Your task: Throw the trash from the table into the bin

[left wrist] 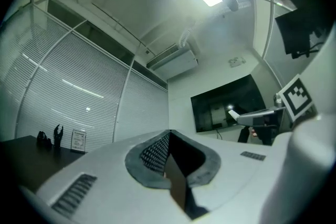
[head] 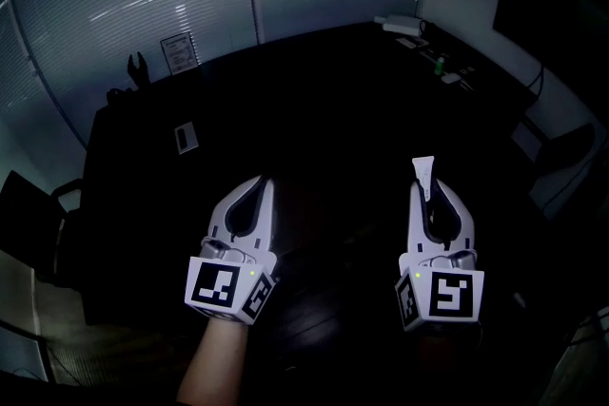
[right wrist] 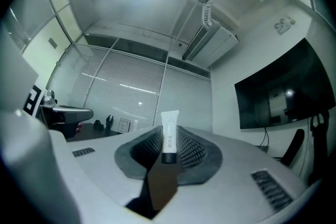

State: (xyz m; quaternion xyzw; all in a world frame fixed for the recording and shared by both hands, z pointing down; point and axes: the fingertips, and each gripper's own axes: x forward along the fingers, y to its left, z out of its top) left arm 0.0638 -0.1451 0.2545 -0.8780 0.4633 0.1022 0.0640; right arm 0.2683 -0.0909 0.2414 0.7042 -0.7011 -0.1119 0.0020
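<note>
While both grippers hang above the dark table (head: 314, 100), the right gripper (head: 425, 195) pinches a small white tube (head: 423, 169) — dark cap inward between the pads, flat end poking out past the tips. The left gripper (head: 264, 185) is pressed together — nothing in it.

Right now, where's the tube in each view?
Head view: tube right of centre, sticking out of the right gripper.
Left gripper view: tube small, at mid-right, poking from the other gripper.
Right gripper view: tube at centre, upright, clamped between the jaws.
Shared landmark: the sign by the blinds, upper left, lower left, left of the tube.
</note>
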